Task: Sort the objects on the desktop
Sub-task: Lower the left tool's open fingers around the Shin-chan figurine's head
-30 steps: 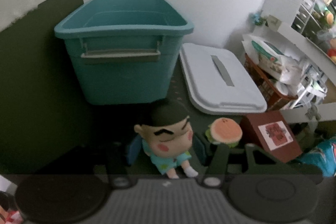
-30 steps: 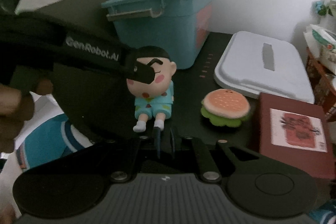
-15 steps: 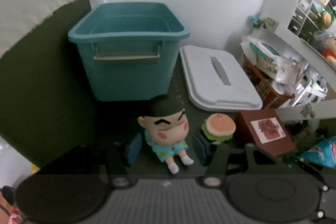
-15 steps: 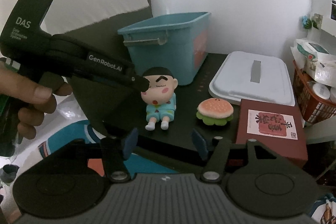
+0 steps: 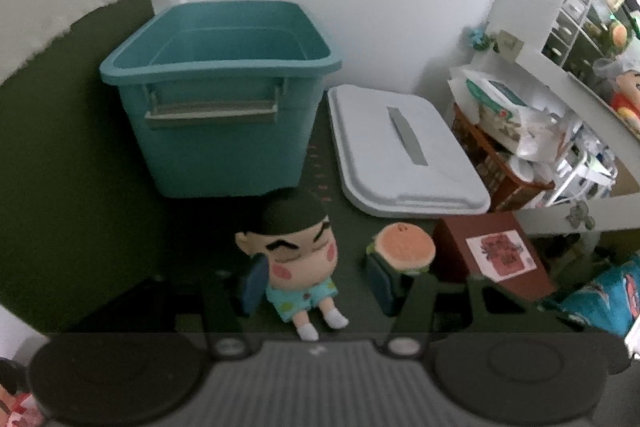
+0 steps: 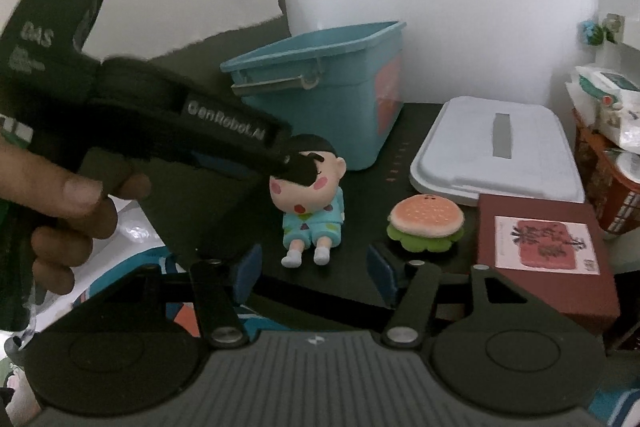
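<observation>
My left gripper jaws apart round the doll w/o clamping, right gripper also apart & empty short of doll; if I close off-centre it'll tip toward the burger toy beside it.

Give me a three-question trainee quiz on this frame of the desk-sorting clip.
1. True or false: the teal bin has its white lid on.
2. Which toy sits between the left gripper jaws? A) burger toy B) doll C) brown box
3. Fill in: the right gripper jaws are ____.

Key: 1 false, the lid lies beside it; 2 B; 3 open, with nothing between them.
</observation>
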Demonstrator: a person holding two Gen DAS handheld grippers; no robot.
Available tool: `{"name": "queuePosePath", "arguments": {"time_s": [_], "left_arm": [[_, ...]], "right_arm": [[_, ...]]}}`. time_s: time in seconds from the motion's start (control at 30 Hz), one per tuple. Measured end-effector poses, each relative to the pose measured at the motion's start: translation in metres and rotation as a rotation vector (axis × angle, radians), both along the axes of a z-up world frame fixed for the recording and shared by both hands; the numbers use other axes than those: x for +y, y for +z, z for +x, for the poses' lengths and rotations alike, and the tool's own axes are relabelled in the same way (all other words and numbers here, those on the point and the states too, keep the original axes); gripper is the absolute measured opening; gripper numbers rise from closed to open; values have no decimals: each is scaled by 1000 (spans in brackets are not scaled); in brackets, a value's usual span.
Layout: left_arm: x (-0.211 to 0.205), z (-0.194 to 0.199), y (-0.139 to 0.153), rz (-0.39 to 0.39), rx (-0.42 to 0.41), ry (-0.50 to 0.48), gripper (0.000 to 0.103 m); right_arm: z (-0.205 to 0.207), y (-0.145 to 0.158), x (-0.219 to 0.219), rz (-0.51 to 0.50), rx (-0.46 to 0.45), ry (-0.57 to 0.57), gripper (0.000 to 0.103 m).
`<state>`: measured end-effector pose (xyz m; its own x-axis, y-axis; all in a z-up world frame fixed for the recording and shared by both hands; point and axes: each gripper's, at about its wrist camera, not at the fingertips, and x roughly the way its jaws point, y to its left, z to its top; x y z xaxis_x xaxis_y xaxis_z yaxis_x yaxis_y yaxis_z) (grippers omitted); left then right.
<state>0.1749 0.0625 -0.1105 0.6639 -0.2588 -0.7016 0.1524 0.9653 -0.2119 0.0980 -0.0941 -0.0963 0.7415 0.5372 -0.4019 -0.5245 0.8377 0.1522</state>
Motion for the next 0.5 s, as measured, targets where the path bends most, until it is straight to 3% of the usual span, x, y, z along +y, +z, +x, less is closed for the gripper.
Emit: {"name": "queuePosePath", "arguments": {"time_s": [0.3, 0.5], "left_arm": [[11, 10, -6, -14, -10, 29, 57], [16, 16, -15, -35, 6, 27, 57]], "right_arm": [[24, -16, 27, -11, 39, 5, 74], [32, -21, 34, -29, 47, 7, 75]]}}
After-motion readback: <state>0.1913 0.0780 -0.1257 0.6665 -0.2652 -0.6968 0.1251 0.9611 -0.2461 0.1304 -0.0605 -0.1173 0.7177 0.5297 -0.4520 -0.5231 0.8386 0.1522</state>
